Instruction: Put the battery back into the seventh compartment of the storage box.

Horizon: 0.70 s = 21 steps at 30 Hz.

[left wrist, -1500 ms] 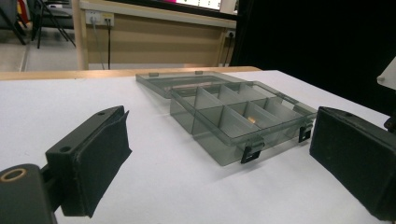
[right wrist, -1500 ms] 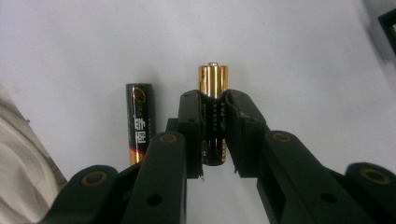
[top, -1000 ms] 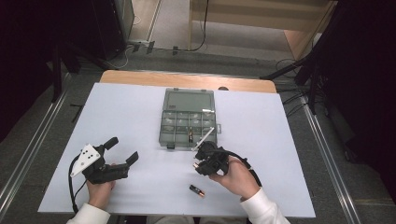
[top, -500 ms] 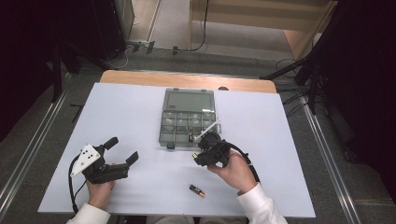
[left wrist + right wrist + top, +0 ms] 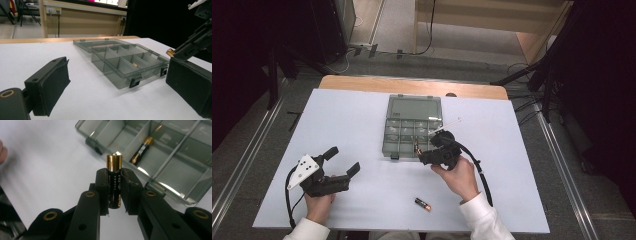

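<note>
batteries three: one [image 5: 114, 182] gripped, one [image 5: 142, 150] boxed, one [image 5: 423, 204] loose

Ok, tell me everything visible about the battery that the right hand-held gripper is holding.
The battery is a small cylinder with a black printed body and a gold end with a small nub. It stands lengthwise between the jaws of the right hand-held gripper, clamped on both sides, gold end sticking out past the tips. It is held above the white table, beside the near edge of the open clear organizer box, touching nothing else.
</note>
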Each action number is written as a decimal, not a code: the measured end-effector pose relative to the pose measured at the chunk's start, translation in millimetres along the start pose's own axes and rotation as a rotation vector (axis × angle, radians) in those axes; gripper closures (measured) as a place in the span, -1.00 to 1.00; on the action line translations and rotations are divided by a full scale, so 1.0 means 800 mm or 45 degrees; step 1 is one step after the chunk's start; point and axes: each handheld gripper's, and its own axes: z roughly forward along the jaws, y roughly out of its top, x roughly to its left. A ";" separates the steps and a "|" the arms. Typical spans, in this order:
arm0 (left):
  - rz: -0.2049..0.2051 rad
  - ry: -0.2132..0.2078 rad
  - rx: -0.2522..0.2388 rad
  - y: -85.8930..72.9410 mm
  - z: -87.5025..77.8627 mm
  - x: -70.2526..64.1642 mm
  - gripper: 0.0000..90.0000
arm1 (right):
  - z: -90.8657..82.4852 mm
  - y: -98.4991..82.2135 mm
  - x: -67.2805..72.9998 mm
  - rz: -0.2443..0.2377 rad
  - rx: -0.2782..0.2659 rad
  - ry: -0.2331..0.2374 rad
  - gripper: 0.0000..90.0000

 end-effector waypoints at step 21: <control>-0.003 -0.005 -0.008 0.000 0.000 0.000 -0.90 | 0.023 0.012 -0.036 0.366 -0.204 0.167 0.73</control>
